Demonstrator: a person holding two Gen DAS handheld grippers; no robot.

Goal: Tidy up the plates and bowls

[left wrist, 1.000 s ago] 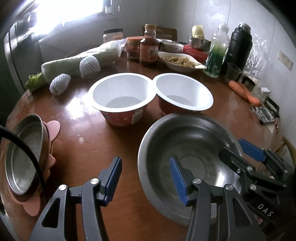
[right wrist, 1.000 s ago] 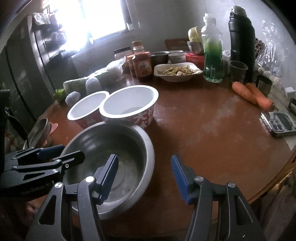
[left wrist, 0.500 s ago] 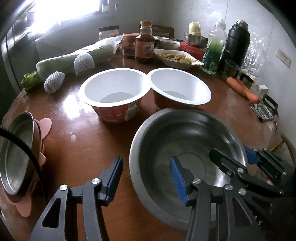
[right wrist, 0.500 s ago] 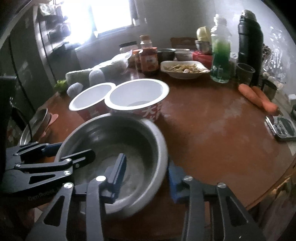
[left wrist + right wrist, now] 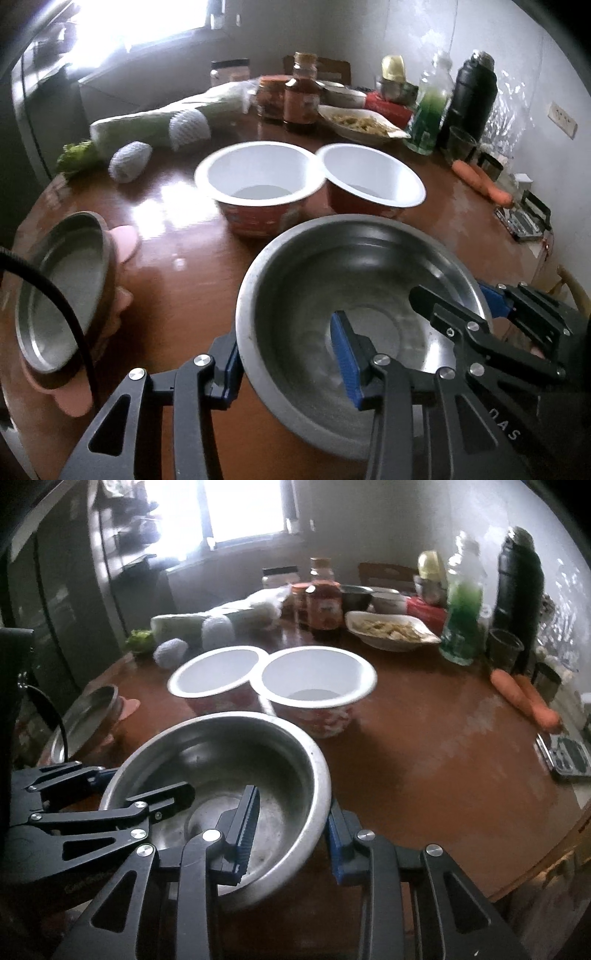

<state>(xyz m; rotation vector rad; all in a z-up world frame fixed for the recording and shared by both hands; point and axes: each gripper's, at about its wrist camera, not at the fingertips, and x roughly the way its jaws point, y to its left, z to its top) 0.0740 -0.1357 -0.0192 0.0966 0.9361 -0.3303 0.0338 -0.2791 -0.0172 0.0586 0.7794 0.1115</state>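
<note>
The left gripper [image 5: 288,354] straddles the near-left rim of the steel bowl [image 5: 354,280]: one blue pad sits outside the wall, the other inside the basin, and its jaws are closing. The inner pad appears to stand a little off the metal, though the fisheye view makes that hard to judge. The right gripper [image 5: 291,830] straddles the opposite rim in the same way, one finger inside and one outside, its jaws closing on the wall too. The bowl sits at the near edge of the round brown table [image 5: 424,753].

Just behind it stand two white-lined paper bowls [image 5: 258,181] [image 5: 373,177], side by side with rims touching. To the left, near the table's edge, a shallow metal plate [image 5: 59,291] rests on a pink mat [image 5: 74,398]. Farther back stand jars, a dish of food [image 5: 362,122], a green bottle [image 5: 428,107] and a black flask [image 5: 469,99]; two carrots [image 5: 528,698] lie to the right.
</note>
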